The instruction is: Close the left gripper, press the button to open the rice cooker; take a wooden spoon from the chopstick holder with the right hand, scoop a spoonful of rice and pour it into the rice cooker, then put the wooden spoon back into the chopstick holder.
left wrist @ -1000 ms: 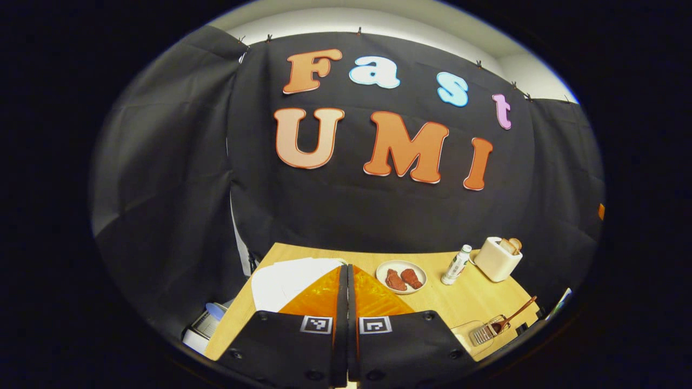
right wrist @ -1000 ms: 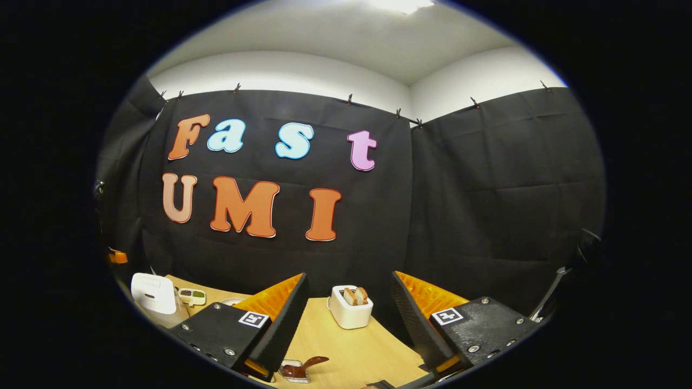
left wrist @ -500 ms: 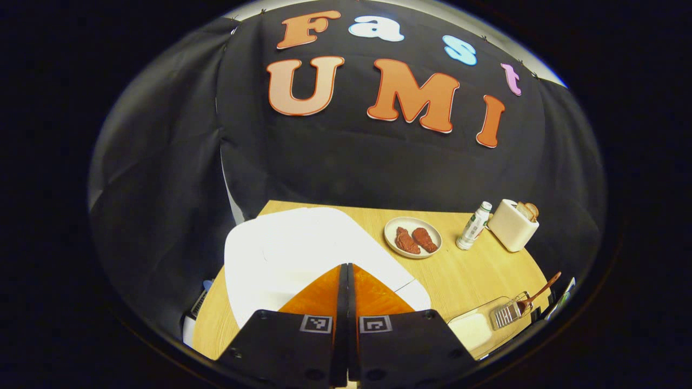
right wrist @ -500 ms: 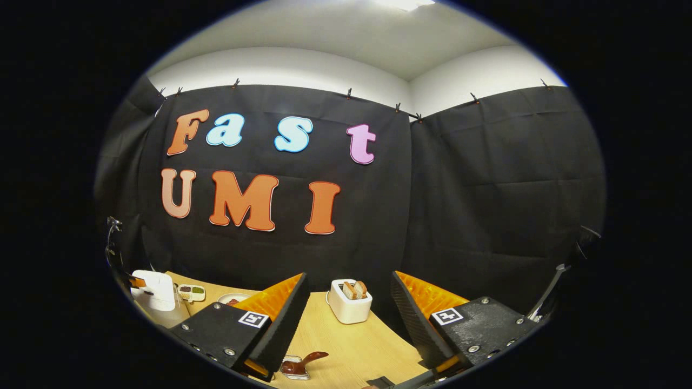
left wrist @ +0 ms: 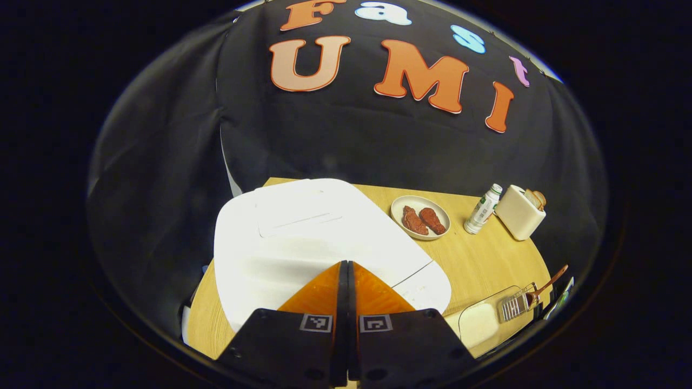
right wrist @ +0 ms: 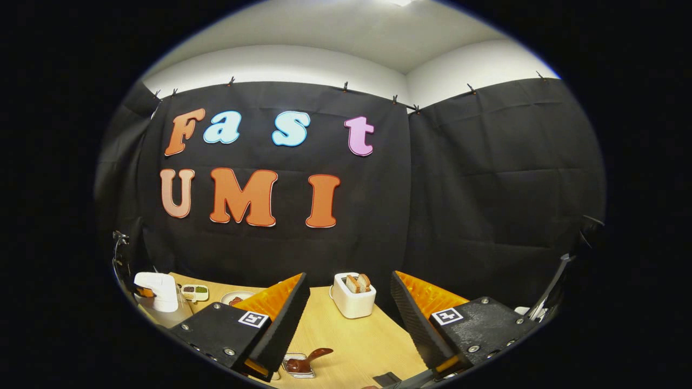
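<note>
in the left gripper view the left gripper is seen pressed together at lower centre, poised over the closed white rice cooker, whose front edge lies just ahead of its tips; the button cannot be made out. the wooden spoon is seen at lower right in the chopstick holder, while the right gripper is held spread in the right gripper view.

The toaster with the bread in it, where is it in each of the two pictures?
Left gripper view: the toaster stands far right, at the table's back corner, next to a white bottle.
Right gripper view: the toaster stands low in the middle, seen between the open fingers.
Shared landmark: the wooden spoon in its holder, nearer the camera than the toaster.
</note>
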`<state>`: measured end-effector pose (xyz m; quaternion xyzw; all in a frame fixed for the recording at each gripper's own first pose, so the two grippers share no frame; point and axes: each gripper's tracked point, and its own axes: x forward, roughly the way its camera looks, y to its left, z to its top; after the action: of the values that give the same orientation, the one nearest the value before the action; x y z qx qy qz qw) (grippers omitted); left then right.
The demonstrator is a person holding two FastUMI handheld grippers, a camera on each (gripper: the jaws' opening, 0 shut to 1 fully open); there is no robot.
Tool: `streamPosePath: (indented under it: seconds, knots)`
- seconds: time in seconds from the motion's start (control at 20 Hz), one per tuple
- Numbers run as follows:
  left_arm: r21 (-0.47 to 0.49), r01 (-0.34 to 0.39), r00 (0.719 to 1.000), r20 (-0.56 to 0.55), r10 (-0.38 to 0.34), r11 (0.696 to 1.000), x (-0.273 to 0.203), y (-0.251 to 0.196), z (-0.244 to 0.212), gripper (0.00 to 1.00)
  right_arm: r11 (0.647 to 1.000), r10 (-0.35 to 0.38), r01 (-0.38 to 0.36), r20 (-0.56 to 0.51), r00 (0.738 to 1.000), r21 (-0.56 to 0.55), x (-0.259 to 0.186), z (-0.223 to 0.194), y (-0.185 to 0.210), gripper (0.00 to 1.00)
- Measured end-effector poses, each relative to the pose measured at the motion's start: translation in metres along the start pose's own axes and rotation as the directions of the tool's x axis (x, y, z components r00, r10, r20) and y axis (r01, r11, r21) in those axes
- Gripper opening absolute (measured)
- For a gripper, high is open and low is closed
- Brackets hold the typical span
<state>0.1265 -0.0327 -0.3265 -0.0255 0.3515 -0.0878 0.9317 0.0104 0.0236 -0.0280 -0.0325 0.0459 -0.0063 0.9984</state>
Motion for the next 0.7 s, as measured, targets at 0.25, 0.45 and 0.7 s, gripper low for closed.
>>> streamPosePath:
  seconds: [0.25, 0.45, 0.7]
  knots:
    - [-0.052, 0.013, 1.000, 0.029, -0.011, 0.999, 0.001, 0.000, 0.007, 0.05, 1.000, 0.012, -0.012, -0.003, 1.000, 0.004, -0.001, 0.000, 0.003, 0.94]
    - [-0.061, 0.015, 0.997, 0.079, -0.010, 0.998, -0.015, -0.002, 0.035, 0.05, 1.000, 0.004, -0.004, 0.010, 1.000, 0.011, -0.004, 0.004, -0.005, 0.94]
    - [-0.071, 0.023, 0.970, 0.243, -0.005, 0.997, -0.074, -0.001, 0.110, 0.05, 1.000, 0.005, -0.005, 0.025, 1.000, 0.026, -0.011, 0.008, -0.009, 0.94]
